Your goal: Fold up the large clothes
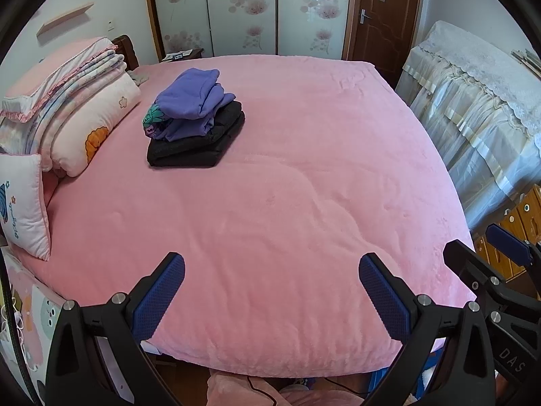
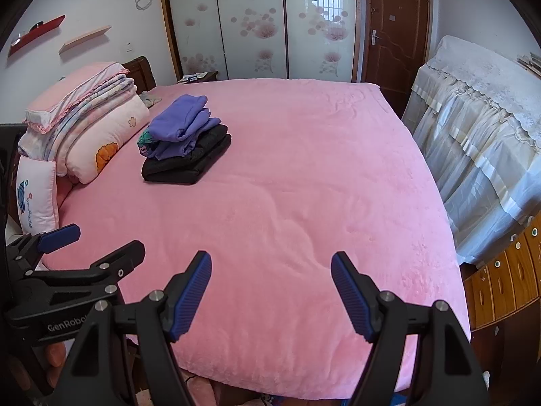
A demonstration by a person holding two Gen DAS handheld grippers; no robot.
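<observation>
A stack of folded clothes sits at the far left of the pink bed: a purple garment on top, a green-printed piece under it, a black one at the bottom. My left gripper hovers open over the near edge of the bed with nothing between its blue pads. My right gripper is open too, beside it over the same edge, also empty. Each gripper shows at the side of the other's view: the right one and the left one.
The pink blanket covers the whole bed. Folded quilts and pillows pile along the left side. A lace-draped piece of furniture and wooden drawers stand to the right. Wardrobe doors and a brown door lie beyond.
</observation>
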